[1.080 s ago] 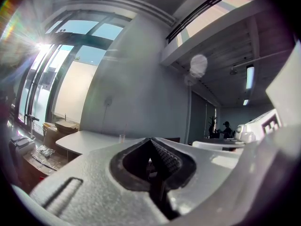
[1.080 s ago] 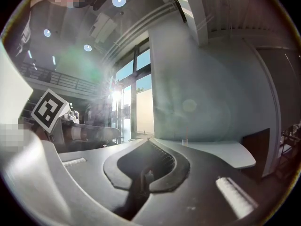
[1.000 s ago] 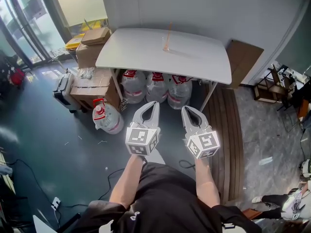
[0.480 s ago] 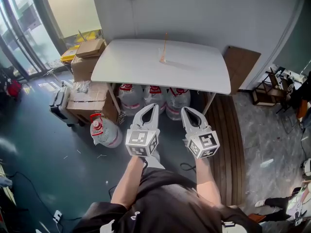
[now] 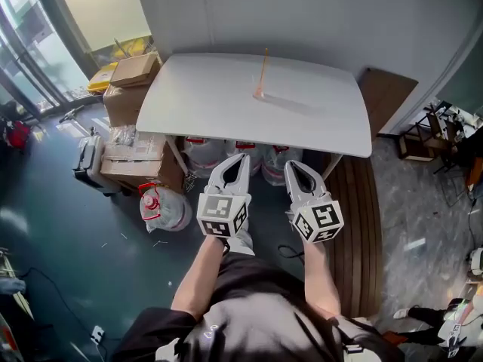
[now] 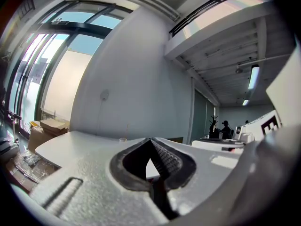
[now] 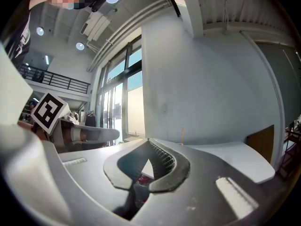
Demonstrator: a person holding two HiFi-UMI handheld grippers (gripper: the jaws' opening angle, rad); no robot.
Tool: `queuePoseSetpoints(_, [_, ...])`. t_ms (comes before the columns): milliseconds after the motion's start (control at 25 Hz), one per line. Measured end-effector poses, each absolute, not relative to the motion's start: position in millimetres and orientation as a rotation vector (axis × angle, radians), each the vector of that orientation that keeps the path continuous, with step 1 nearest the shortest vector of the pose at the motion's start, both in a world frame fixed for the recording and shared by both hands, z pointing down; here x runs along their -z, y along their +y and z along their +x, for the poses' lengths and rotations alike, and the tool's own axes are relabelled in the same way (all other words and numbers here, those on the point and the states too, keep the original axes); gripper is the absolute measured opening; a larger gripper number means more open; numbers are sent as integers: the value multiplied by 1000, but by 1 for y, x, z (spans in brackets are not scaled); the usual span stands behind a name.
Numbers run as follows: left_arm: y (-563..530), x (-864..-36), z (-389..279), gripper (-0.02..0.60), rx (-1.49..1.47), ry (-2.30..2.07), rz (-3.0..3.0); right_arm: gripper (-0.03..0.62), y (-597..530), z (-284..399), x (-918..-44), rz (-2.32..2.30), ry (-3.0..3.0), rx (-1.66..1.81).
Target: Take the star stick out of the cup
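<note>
A small clear cup (image 5: 258, 93) stands on the white table (image 5: 196, 104), towards its far side, with a thin orange stick (image 5: 263, 68) rising out of it. No star shape can be made out at this distance. Both grippers hang in front of the person, short of the table's near edge and well away from the cup. My left gripper (image 5: 242, 157) is shut and holds nothing, and so is my right gripper (image 5: 290, 164). The cup (image 6: 123, 139) shows far off in the left gripper view, and the stick (image 7: 182, 135) in the right gripper view.
Large water jugs (image 5: 160, 206) stand under and beside the table. Stacked cardboard boxes (image 5: 130, 89) crowd its left end. A brown board (image 5: 387, 96) leans on the wall at the right, above wooden planks (image 5: 358, 210) on the floor. Cables lie on the dark floor.
The table has come a little nearer and looms larger in the head view. Both grippers keep the same shut pose in front of the body.
</note>
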State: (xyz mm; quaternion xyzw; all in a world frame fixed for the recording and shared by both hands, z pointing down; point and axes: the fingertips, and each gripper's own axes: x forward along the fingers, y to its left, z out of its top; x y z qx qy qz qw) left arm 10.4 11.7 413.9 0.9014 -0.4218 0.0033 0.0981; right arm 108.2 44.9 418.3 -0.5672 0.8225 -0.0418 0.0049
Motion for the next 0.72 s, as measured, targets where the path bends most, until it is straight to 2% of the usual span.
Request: queuePoseSetpoints(720, [-184,-427,43,3,-116,-1119,2703,6,-148,136,-427,-1873,2462,202])
